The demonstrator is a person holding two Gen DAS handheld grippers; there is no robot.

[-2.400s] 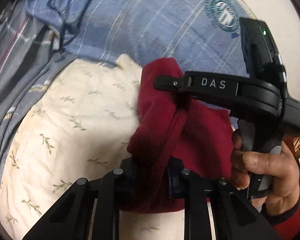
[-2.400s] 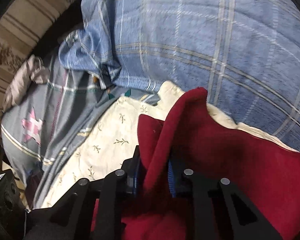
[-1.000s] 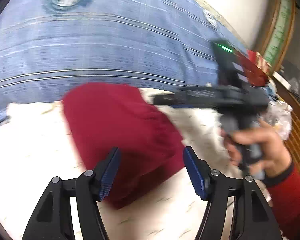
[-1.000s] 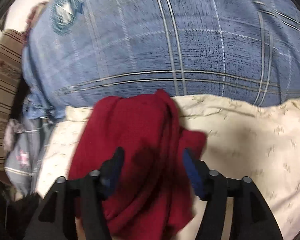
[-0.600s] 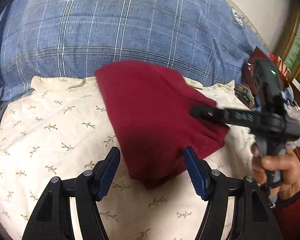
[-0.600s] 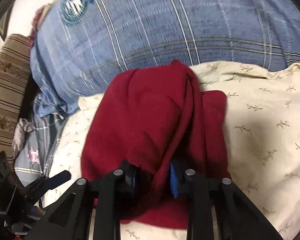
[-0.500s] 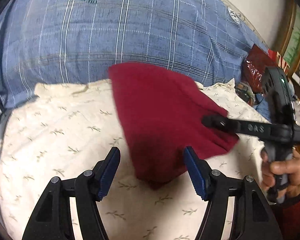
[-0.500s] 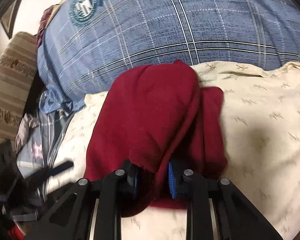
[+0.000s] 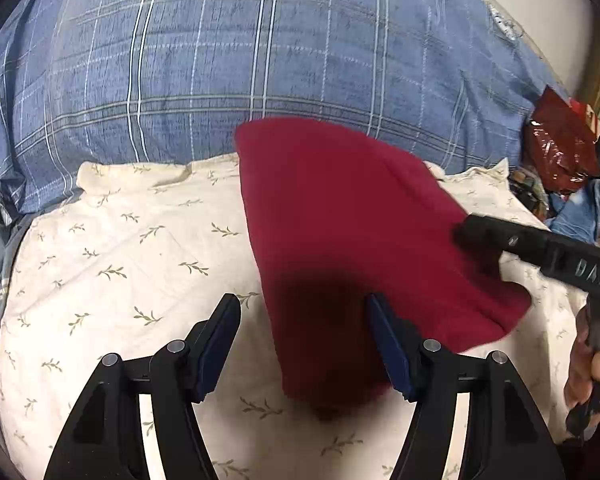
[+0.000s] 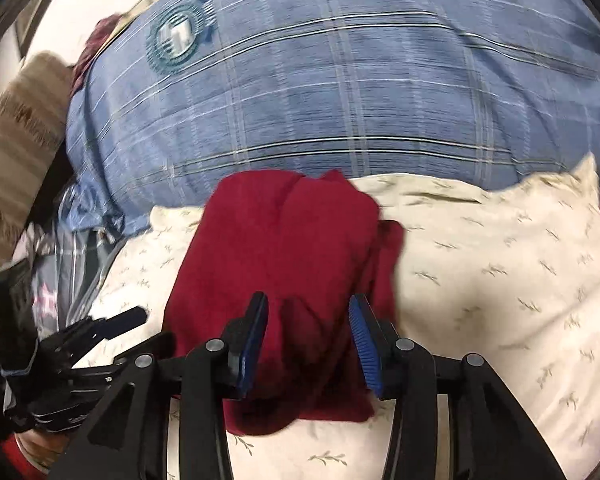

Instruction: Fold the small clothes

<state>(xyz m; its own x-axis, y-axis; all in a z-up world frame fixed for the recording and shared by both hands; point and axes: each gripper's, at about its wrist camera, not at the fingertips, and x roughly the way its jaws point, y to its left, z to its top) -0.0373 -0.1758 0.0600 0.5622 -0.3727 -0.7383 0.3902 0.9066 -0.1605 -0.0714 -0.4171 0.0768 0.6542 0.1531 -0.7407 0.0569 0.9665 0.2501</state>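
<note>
While spread wide, left hand-held gripper (image 9: 302,344) grips nothing; right hand-held gripper (image 10: 310,340) parted, straddling red garment (image 10: 288,264), unclamped

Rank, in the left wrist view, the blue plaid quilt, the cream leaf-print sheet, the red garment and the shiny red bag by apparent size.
1. blue plaid quilt
2. cream leaf-print sheet, close to the quilt, so unsure
3. red garment
4. shiny red bag

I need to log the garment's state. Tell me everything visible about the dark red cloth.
The dark red cloth is a soft, plain knit-looking piece, folded over itself into a rough wedge with layered edges on its right side. It lies on the cream leaf-print sheet, its far edge meeting the blue plaid bedding. Neither gripper's open jaws clamp it.
</note>
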